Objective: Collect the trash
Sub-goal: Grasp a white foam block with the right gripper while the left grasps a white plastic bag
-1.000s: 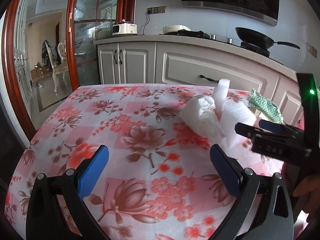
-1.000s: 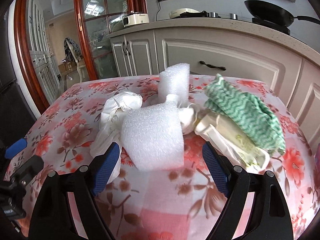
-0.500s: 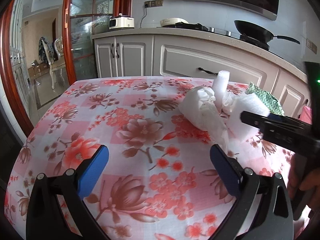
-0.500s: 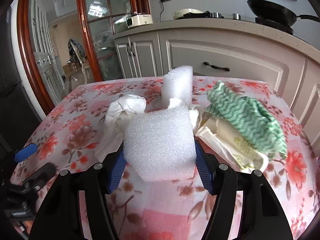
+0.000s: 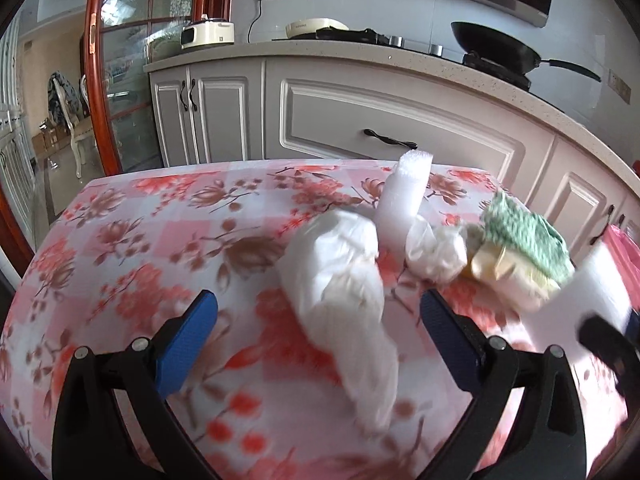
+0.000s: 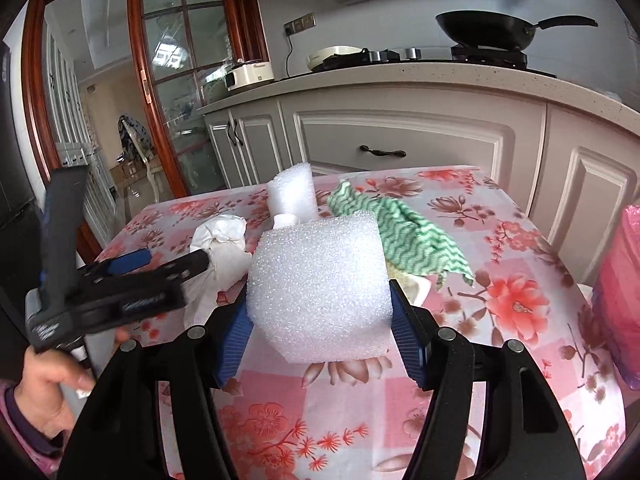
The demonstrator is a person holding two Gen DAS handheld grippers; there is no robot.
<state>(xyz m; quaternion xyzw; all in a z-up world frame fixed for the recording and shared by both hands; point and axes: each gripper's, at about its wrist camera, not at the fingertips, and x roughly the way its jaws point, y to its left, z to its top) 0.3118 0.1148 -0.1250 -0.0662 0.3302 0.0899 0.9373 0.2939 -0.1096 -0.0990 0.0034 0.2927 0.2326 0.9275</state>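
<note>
Now, right gripper (image 6: 318,304): clamped on the foam block (image 6: 320,280), blue pads pressed into its left and right faces. Just been closing, with the block between the jaws. Held over the near part of the table (image 6: 500,360); cannot tell whether clear of the floral cloth or touching it.

Left gripper (image 5: 316,304): open, jaws spread wide, nothing pinched. Pointed down at the wad (image 5: 336,272), a long crumpled white bundle lying on the table between the two pads in the left view, touched by neither. Seen from the right view as a black frame coming in from the left, held by a hand (image 6: 44,384) in a pink sleeve.

Behind the wad, standing upright: a foam roll (image 5: 406,192). Just right of it, a small paper ball (image 5: 432,252). Further right, a green zigzag rag (image 5: 524,236) draped over a pale yellow packet (image 5: 504,276). All bunched together toward the far right part of the table, touching or nearly so. Blurred in the left view.

At the right edge of the right view, a pink bag (image 6: 616,280). Beyond the table, white cabinets under a counter (image 6: 400,74), with a wok (image 6: 484,30) on the stove.
</note>
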